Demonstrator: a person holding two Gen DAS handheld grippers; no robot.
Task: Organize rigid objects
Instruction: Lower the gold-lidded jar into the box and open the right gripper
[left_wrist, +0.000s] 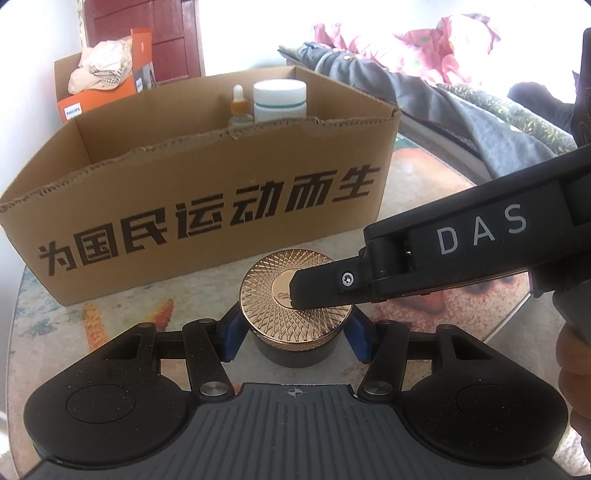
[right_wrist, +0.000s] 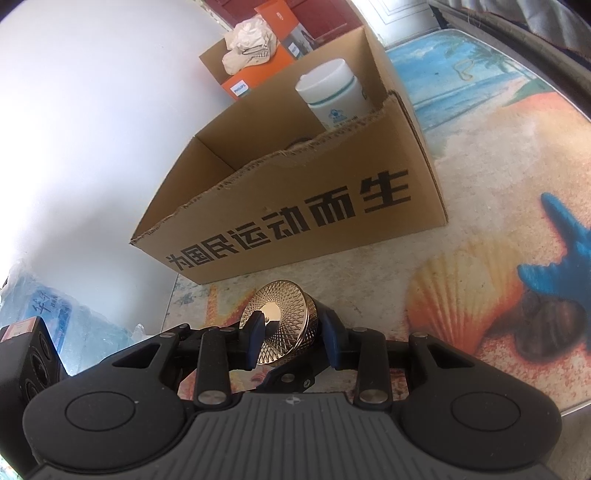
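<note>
Clamping the gold-lidded jar (left_wrist: 295, 317) at six o'clock of the cardboard box (left_wrist: 207, 206), left gripper (left_wrist: 293, 338) squeezed its dark base; right gripper (right_wrist: 291, 341) apparently pinched the lid. Needed firm hold below, a level lift, then over the torn rim

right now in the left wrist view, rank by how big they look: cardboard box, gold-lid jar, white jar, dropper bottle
1. cardboard box
2. gold-lid jar, though it is nearest the camera, so it may look oversized
3. white jar
4. dropper bottle
</note>
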